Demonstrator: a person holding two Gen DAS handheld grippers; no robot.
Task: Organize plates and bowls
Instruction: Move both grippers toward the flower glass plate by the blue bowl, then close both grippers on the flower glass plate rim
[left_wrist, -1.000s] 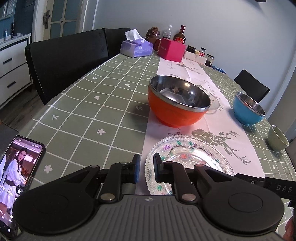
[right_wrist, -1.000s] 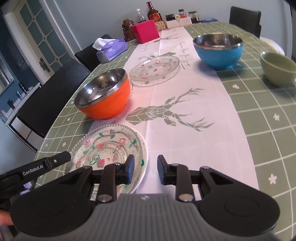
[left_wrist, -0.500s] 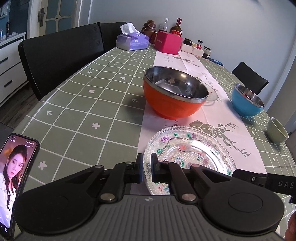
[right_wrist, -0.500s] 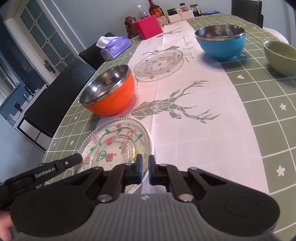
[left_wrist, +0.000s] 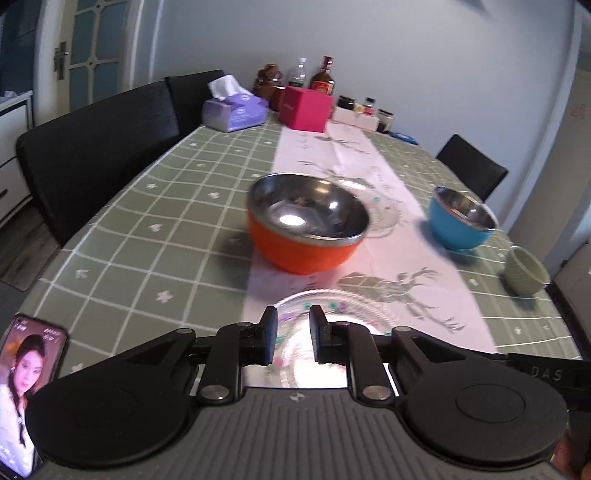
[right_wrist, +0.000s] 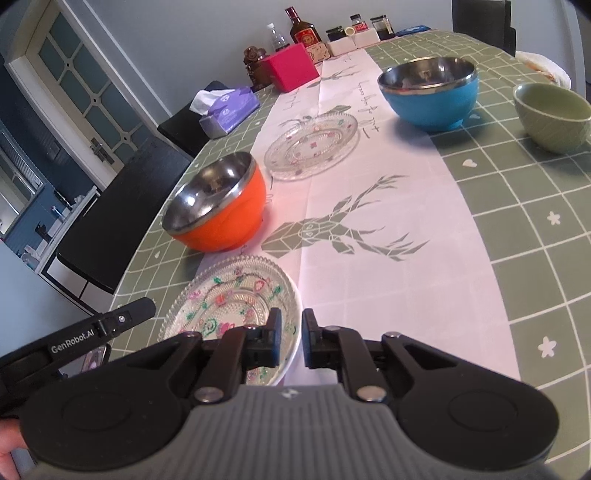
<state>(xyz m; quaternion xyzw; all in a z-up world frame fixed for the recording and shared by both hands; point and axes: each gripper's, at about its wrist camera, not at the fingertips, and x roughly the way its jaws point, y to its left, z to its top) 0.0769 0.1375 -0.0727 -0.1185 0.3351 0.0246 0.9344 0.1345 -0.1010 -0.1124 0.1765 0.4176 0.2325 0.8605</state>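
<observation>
1. Grippers: I hold one in each hand, both angled down over the near end of the table (right_wrist: 517, 206).
2. My left gripper (left_wrist: 293, 339): jaws opening, gap narrow, pads clear of everything. The near plate (left_wrist: 354, 306) shows through the gap, below the fingers, not gripped.
3. My right gripper (right_wrist: 291, 341): jaws opening, gap narrow, nothing between the pads. Its left finger sits over the right rim of the near plate (right_wrist: 236, 295); I cannot tell whether it touches.
4. Near plate: clear glass with coloured flower pattern, flat on the runner (right_wrist: 369, 206) at the table edge closest to me. The left gripper's arm (right_wrist: 92, 332) shows just beside its left side in the right wrist view.
5. Orange bowl (right_wrist: 218, 206): steel-lined, upright, just beyond the near plate, half on the runner, half on the green cloth.
6. Far plate (right_wrist: 312, 144): same glass type, on the runner beyond the orange bowl; in the left view mostly hidden behind it.
7. Blue bowl (right_wrist: 430, 92): steel-lined, upright, at the runner's right edge, well apart from the orange one.
8. Green bowl (right_wrist: 552, 114): upright on the cloth, right of the blue bowl.
9. Phone (left_wrist: 26, 391): screen lit, at the left of the left wrist view.
</observation>
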